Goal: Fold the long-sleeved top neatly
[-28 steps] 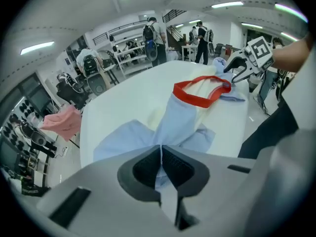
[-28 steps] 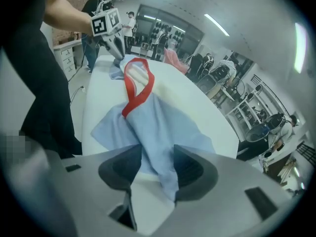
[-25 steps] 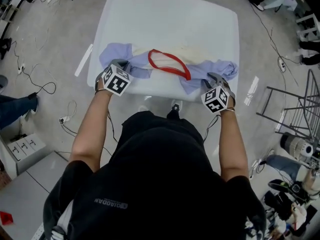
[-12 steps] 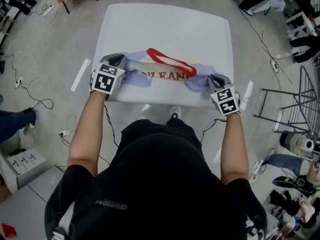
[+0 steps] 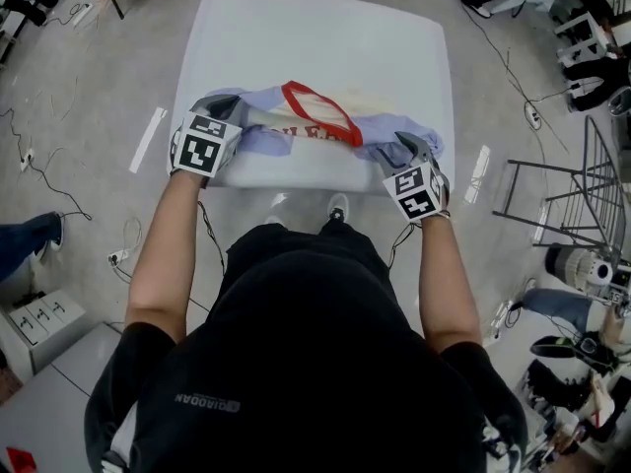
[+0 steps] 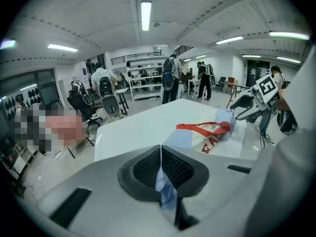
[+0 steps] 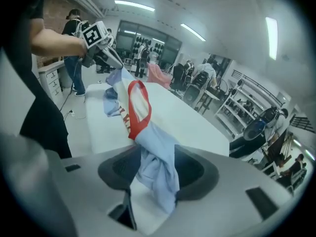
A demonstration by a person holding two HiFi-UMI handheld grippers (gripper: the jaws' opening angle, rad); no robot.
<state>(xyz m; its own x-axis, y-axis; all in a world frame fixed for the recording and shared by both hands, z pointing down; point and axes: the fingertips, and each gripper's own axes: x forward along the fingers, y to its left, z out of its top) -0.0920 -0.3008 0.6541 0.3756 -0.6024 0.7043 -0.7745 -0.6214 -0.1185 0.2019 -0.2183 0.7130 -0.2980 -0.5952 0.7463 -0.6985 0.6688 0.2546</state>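
Left hand-held gripper point(image 6: 160, 169) was clamped shut on a thin fold of the top point(image 5: 315, 132). Light-blue cloth was pinched between the dark ribbed pads point(image 6: 140, 168), with a short tail hanging out below. Right hand-held gripper point(image 7: 155, 169) had its jaws opening and the pads stood apart. A bunched wad of the same blue cloth sat between them and drooped past the front. A dark gap showed between the wad and one pad, so it was not squeezed. From the head view, the top was strung sideways between the two grippers along the near edge of the white desk point(image 5: 315, 37), left gripper by the near-left corner and right gripper by the near-right. The ends were crumpled at the jaws and the middle lay on the desk. The red collar point(image 5: 317, 112) was up, roughly midway between the grippers, with a cream panel and part of some red lettering just below it. The text was cut off by folds and not readable. Both marker cubes point(image 5: 201, 146) faced the head camera. Both grippers pointed away from the person and angled down toward the desk. The person stood tight against the near edge, forearms bare and spread about as wide as the desk. Each gripper view saw the other gripper at the far end of the cloth. Cables lay on the floor point(image 5: 89, 116) to the left, and a metal rack point(image 5: 582, 200) stood to the right.
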